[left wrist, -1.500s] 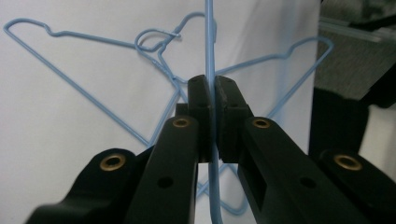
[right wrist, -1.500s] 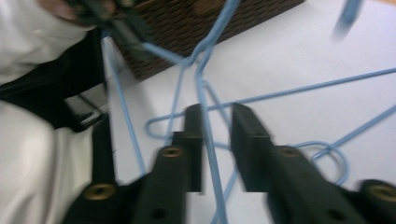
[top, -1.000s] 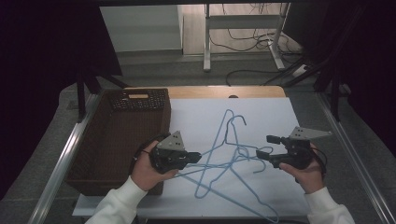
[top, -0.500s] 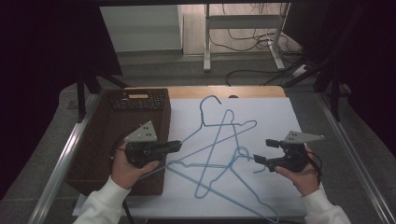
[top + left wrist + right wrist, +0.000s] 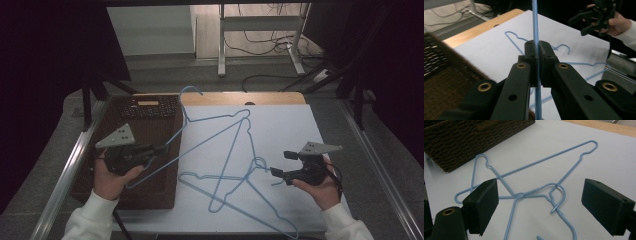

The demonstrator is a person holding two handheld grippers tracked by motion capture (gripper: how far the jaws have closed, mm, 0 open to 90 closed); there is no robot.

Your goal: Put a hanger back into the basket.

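- Pinching a blue wire hanger (image 5: 210, 132) by one thin rod: left gripper (image 5: 159, 149) fingers (image 5: 531, 53) closed hard on the wire, hanger lifted and tilted, hook toward 12 o'clock over the edge of the wicker basket (image 5: 150, 192).
- Hovering at 4 o'clock over the white table (image 5: 285, 125): right gripper (image 5: 274, 172) with fingers (image 5: 482, 203) spread wide and empty, pointed at the hook tangle.
- Lying flat at 6 o'clock: two more hangers (image 5: 235, 192), hooks and shoulders interlocked at mid-table (image 5: 554, 195).
- Likely light, springy, slick wire; prone to swivelling in a single pinch and to snagging neighbours.
- Best grasped on a straight run near the twisted neck (image 5: 531, 192), not on the curved hook.
- Worth steadying the lying pair while drawing the lifted one free.
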